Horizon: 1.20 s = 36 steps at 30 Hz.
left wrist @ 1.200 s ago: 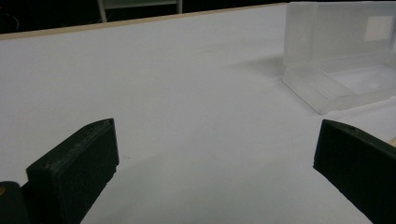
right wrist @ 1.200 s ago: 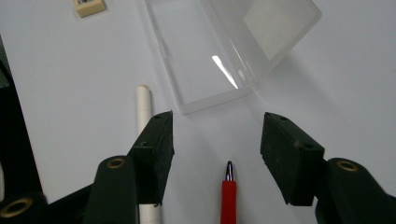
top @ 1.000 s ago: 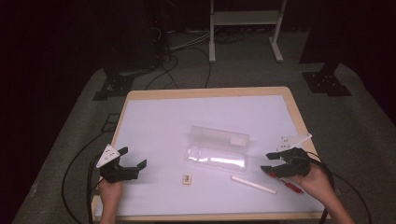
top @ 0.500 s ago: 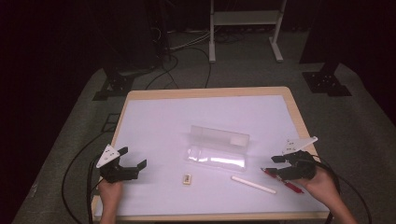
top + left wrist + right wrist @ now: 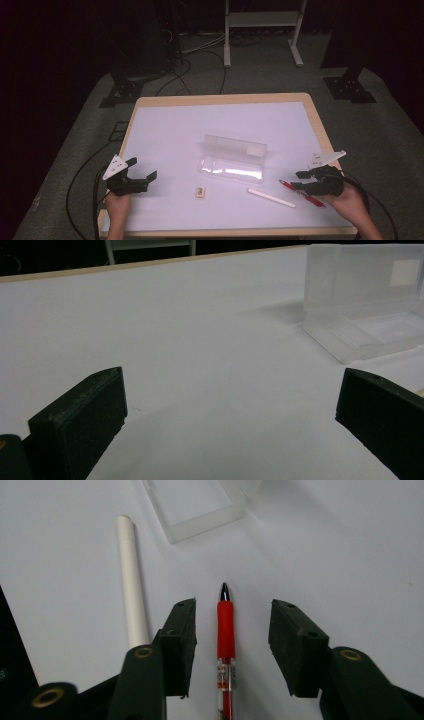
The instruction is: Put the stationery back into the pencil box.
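Note:
A red pen [image 5: 287, 185] [image 5: 226, 630] lies on the white table top near the front right, tip pointing toward an open clear plastic case [image 5: 232, 157] [image 5: 195, 505] [image 5: 360, 305]. My right gripper [image 5: 297, 180] [image 5: 232, 615] is low over the pen with one jaw on each side of its red grip. Its jaws have just been closing, and gaps remain on both sides, so it is open. A white stick [image 5: 271, 197] [image 5: 131, 580] lies just left of it. My left gripper [image 5: 143, 168] [image 5: 232, 385] rests wide open at the front left, with nothing between its jaws.
A small tan eraser [image 5: 200, 191] lies in front of the case. The table's wooden rim [image 5: 320, 125] frames the white top. Beyond the table, on the dark floor, are cables and a white stand [image 5: 260, 20].
My right gripper has shifted toward the front edge and sunk down over the red pen, and its jaws have narrowed. The left gripper has stayed put.

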### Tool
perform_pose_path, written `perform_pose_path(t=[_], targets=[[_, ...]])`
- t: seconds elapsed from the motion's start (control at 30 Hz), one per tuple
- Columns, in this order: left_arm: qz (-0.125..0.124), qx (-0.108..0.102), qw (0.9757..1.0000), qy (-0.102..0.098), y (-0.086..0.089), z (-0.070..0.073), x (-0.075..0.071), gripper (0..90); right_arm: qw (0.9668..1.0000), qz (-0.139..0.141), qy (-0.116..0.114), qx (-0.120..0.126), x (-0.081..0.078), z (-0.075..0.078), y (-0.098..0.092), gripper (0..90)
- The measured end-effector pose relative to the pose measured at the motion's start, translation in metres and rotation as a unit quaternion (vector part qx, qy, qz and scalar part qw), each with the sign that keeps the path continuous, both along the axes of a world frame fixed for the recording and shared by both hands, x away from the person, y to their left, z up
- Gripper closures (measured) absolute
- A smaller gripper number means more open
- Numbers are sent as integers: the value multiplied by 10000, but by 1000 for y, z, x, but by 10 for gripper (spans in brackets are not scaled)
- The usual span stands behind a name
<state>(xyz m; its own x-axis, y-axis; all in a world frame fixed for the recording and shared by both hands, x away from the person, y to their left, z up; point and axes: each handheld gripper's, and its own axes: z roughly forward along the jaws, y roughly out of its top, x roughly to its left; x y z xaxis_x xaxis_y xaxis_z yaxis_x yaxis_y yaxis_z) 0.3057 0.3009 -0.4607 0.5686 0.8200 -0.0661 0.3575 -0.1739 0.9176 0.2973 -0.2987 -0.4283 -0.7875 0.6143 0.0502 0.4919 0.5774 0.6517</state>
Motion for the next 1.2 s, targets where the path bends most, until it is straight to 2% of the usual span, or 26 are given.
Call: perform_pose_path(t=[0.5, 0.93, 1.13, 1.2], targets=[[1, 11, 10000, -20, 0, 0, 0, 0, 9996, -61, 237, -114, -9, -17, -13, 638], [-3, 13, 10000, -14, 0, 0, 0, 0, 9995, -62, 284, -147, -12, -27, -17, 677], [-6, 3, 10000, -15, 0, 0, 0, 0, 9993, -64, 280, -226, -13, -31, -16, 709], [-16, 4, 10000, -18, 0, 0, 0, 0, 9994, -25, 261, -236, -13, -31, -16, 743]])
